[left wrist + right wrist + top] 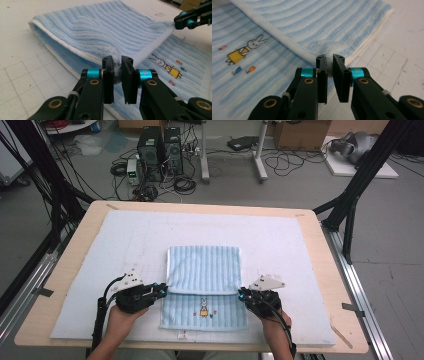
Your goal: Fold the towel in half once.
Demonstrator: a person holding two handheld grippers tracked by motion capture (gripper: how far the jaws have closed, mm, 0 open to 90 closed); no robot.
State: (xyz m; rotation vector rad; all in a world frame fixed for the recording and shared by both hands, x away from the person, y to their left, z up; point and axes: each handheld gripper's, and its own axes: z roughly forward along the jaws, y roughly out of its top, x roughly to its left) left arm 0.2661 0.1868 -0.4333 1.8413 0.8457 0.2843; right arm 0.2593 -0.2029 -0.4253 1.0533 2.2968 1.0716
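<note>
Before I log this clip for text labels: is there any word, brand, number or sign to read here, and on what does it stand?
No readable text in these pictures.
Blue striped towel: a printed rabbit in a yellow dress with small coloured shapes, no letters.
Small tag at the towel's near edge: too small to read.
White table cover: faint grid lines, no numbers.
Computer towers on the floor: any markings too blurred to read.

No words, brand names or numbers can be read anywhere. The one sign is a printed rabbit in a yellow dress (239, 51) with small coloured shapes, on the blue striped towel (317, 22) left of the right tool (329, 60).
</note>
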